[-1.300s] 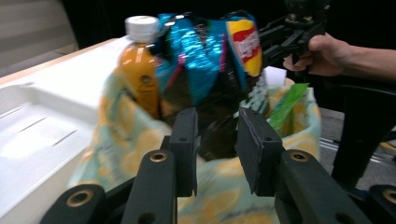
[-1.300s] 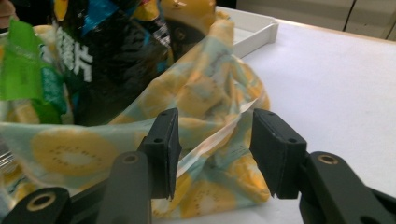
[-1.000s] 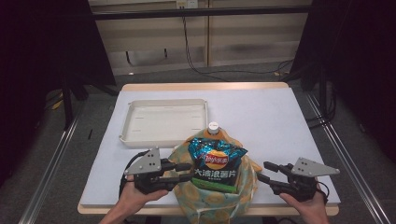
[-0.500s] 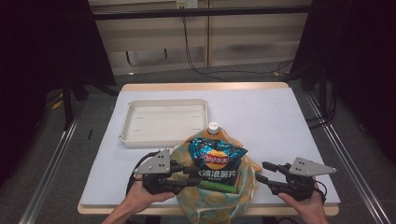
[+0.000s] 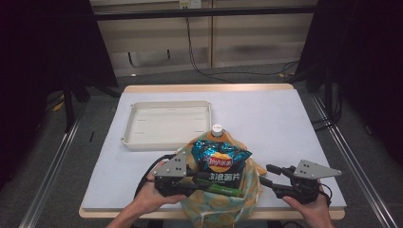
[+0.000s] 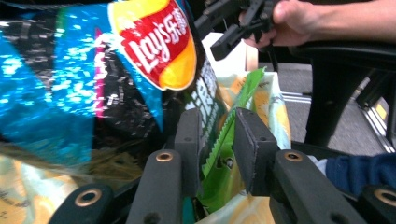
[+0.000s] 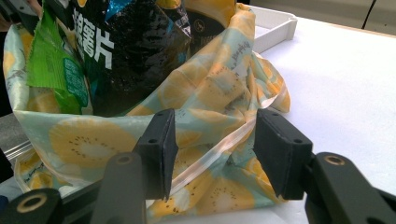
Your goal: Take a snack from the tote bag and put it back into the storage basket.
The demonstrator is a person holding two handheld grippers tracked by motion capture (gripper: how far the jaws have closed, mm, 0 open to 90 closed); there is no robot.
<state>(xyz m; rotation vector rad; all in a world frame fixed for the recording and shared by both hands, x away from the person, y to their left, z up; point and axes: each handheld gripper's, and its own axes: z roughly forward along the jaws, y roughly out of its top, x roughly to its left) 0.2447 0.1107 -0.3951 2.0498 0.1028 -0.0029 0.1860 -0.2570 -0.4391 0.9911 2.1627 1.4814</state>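
Note:
A cloth bag (image 5: 214, 206) printed with fruit slices stands at the table's near edge. It holds a blue and black chip bag (image 5: 219, 164), a green packet (image 5: 223, 190) and a white-capped bottle (image 5: 217, 129). My left gripper (image 5: 202, 183) reaches into the bag from the left. In the left gripper view its jaws (image 6: 217, 116) have just been closing with the green packet's edge (image 6: 224, 140) between them, and gaps show beside the pads. My right gripper (image 5: 266, 173) is open at the bag's right side, and the bag's pale strap (image 7: 219, 149) runs across between its jaws (image 7: 217, 121).
A shallow white tray (image 5: 166, 121) lies behind the bag, left of centre on the white table (image 5: 266, 118). The bag overhangs the table's near edge. Metal rails run along the floor on both sides.
My left gripper has moved right, farther into the bag's mouth toward the green packet. The right gripper and the bag have stayed where they were.

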